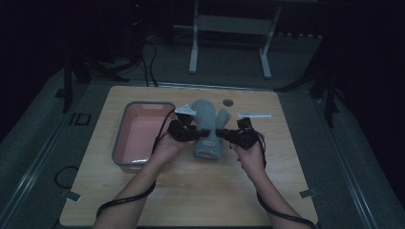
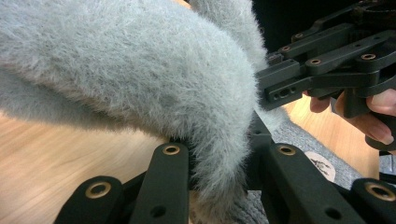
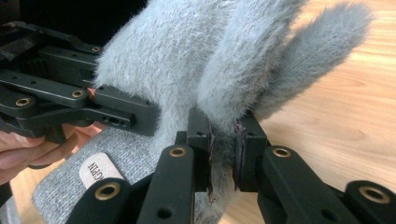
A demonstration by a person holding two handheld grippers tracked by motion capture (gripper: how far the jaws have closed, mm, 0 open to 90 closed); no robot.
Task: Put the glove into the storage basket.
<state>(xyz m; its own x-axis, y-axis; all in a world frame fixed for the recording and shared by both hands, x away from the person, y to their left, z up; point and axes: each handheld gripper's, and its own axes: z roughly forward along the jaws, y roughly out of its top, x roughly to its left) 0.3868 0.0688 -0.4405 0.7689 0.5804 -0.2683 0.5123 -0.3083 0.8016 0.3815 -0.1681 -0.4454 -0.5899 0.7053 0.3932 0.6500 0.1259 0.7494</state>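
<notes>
Fuzzy grey knitted mitten (image 1: 208, 130): held above the centre of the light wooden desk (image 1: 191, 200), cuff hanging down. Left tool (image 1: 190, 132) clamped on its 9 o'clock edge; right tool (image 1: 228, 135) clamped on its 3 o'clock edge. Pink grey-rimmed plastic tub (image 1: 125, 115): at 9 o'clock of the mitten.

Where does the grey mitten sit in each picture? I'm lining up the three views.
High view: grey mitten at table centre, between both grippers.
Left gripper view: fills the top and middle.
Right gripper view: upper centre.
Shared landmark: its white label.
</notes>
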